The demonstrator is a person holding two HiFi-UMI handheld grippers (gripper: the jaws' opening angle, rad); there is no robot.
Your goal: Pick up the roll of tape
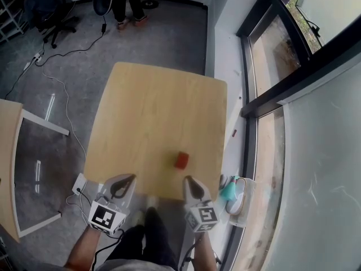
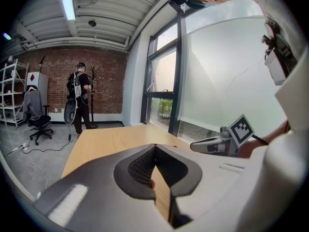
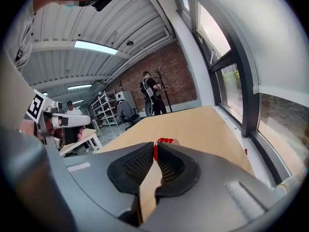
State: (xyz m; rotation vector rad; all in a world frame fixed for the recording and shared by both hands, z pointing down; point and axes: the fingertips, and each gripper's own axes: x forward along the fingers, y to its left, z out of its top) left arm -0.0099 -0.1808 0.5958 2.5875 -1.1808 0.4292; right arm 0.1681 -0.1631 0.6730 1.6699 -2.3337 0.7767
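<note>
A small red roll of tape point(image 1: 181, 160) lies on the light wooden table point(image 1: 152, 112), near its front edge and right of the middle. My right gripper point(image 1: 189, 180) hovers at the table's front edge, just short of the roll and a little to its right. In the right gripper view the jaws point(image 3: 155, 145) stand a narrow slit apart with nothing between them, and the roll point(image 3: 166, 140) shows just past the tips. My left gripper point(image 1: 127, 179) is at the front edge further left, apart from the roll, its jaws point(image 2: 155, 146) shut and empty.
A window wall point(image 1: 265, 95) runs along the table's right side. A teal and white object point(image 1: 232, 192) lies on the floor by the front right corner. Another table point(image 1: 8, 151) stands at the left. Cables point(image 1: 62, 95), an office chair point(image 1: 51, 10) and a standing person point(image 1: 128, 1) are beyond.
</note>
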